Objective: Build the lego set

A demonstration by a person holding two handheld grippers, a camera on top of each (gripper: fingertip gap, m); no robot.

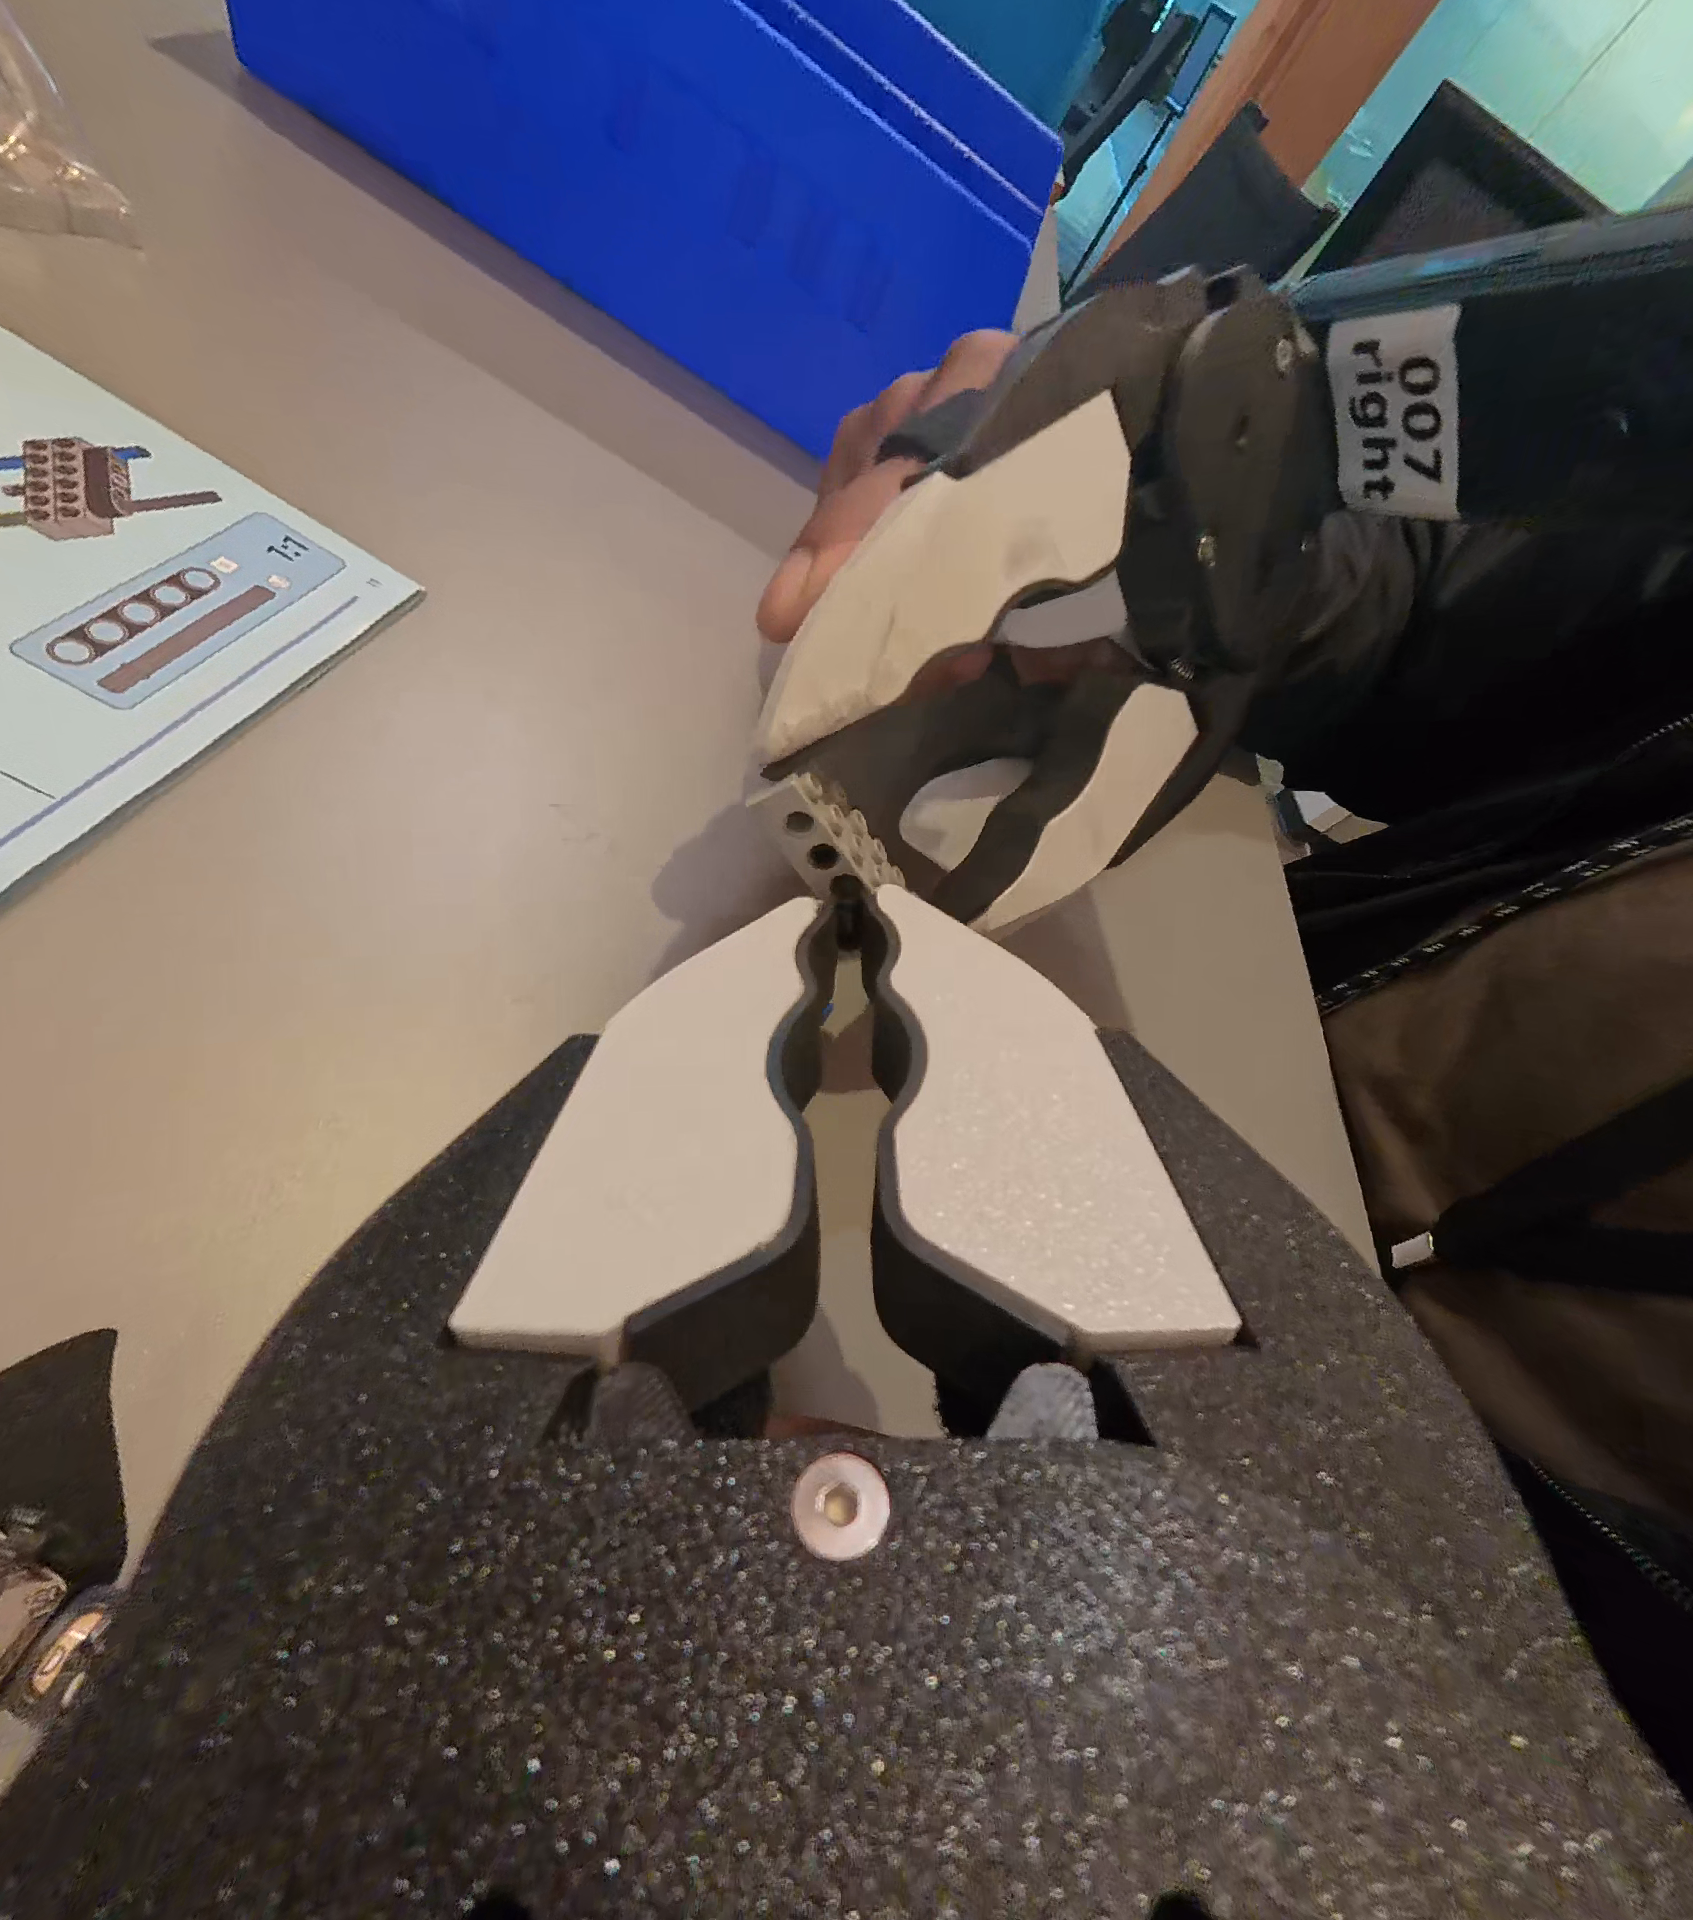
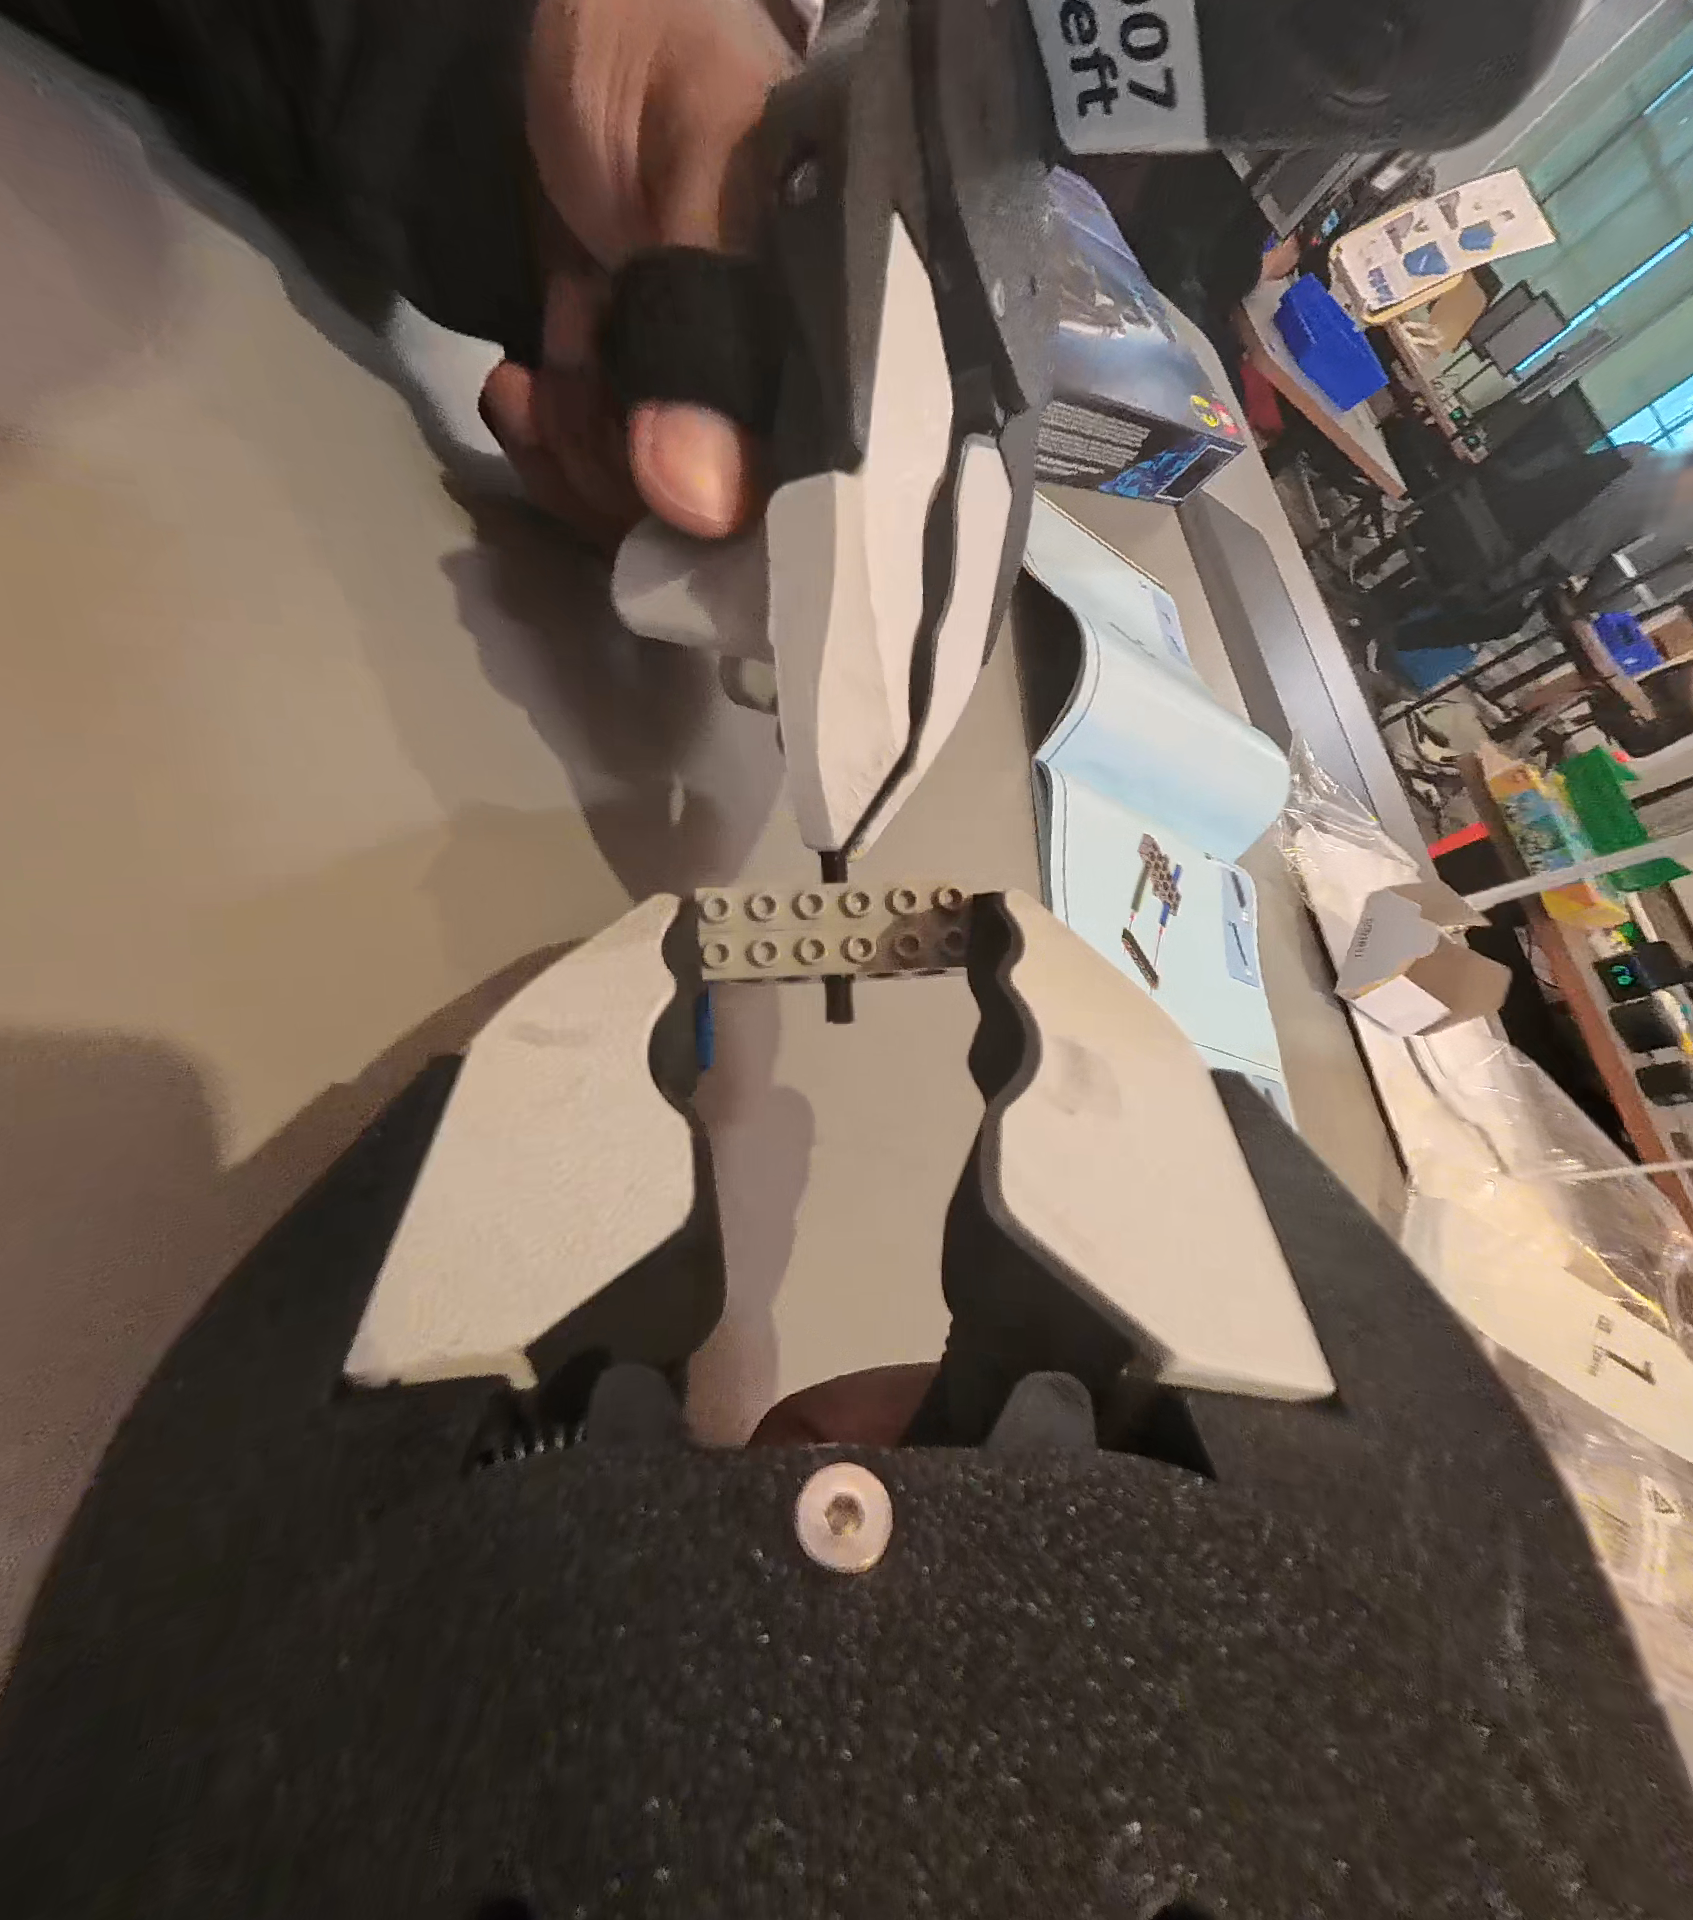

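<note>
The right gripper (image 2: 831, 935) holds a grey studded brick block (image 2: 826, 933) by its two short ends, one pad pressed on each end, so its jaws stand as wide as the block is long. The block looks like two long bricks stuck side by side, with round holes along the side. A thin black rod (image 2: 835, 1000) goes through one of those holes and pokes out on the near side, toward the right gripper's body. A small blue piece (image 2: 705, 1029) shows just inside the right gripper's left finger, under the block. The left gripper (image 1: 850, 914) comes at the block from the far side, and its jaws are almost shut, pinching the other end of the black rod at its tips. The block is held up just above a pale table (image 1: 322, 935). Past the left gripper lies an open light-blue booklet (image 2: 1174, 769) with building pictures. Farther off on that side are clear plastic bags (image 2: 1569, 1247) and a small torn cardboard box (image 2: 1413, 966). In the left wrist view a big blue bin (image 1: 655, 177) sits on the table beyond both grippers.
</note>
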